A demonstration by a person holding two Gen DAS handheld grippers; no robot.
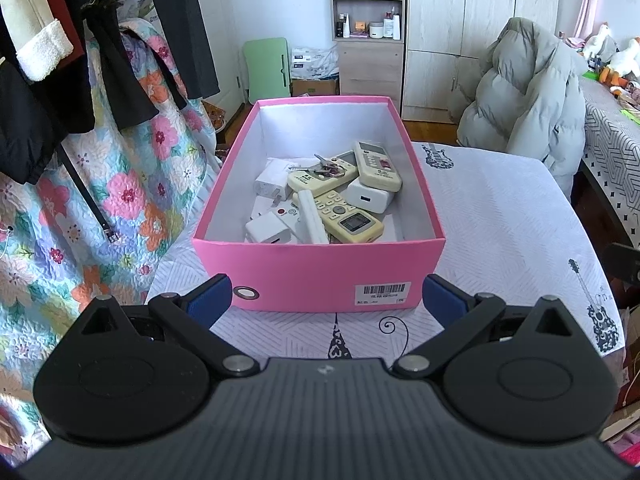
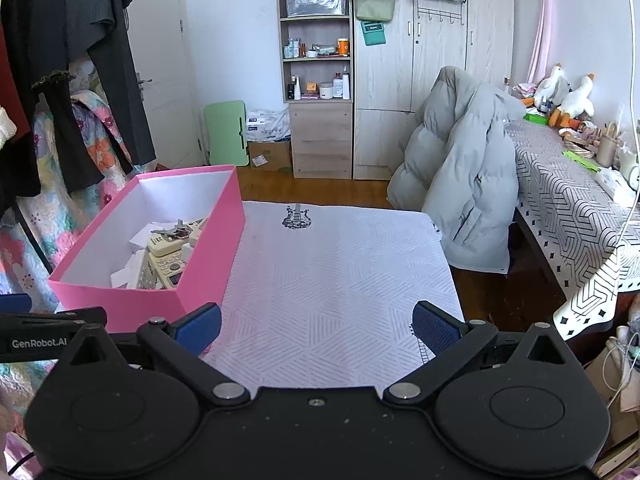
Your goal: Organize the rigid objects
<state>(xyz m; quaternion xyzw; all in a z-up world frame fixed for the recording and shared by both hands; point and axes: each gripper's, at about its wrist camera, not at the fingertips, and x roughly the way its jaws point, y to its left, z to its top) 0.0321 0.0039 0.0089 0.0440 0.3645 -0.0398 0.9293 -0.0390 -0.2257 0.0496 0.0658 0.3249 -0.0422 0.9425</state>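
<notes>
Rightward, bare tablecloth [image 2: 340,280] beyond the pink box [image 1: 320,272] wall.

Premises: a lived-in domestic bedroom. Evidence follows. A tall light-wood wardrobe [image 2: 432,60] with over-door hooks stands against the far wall, beside an open shelf unit [image 2: 318,60] stocked with toiletry bottles and jars. Garments [image 2: 72,60] hang at left in front of a floral quilt [image 1: 120,184]. A grey puffer jacket [image 2: 460,184] is draped over a chair. Plush geese [image 2: 568,96] sit on a side table under a geometric-print cloth [image 2: 560,208]. Wooden flooring; a white interior door [image 2: 164,60] at left rear.
</notes>
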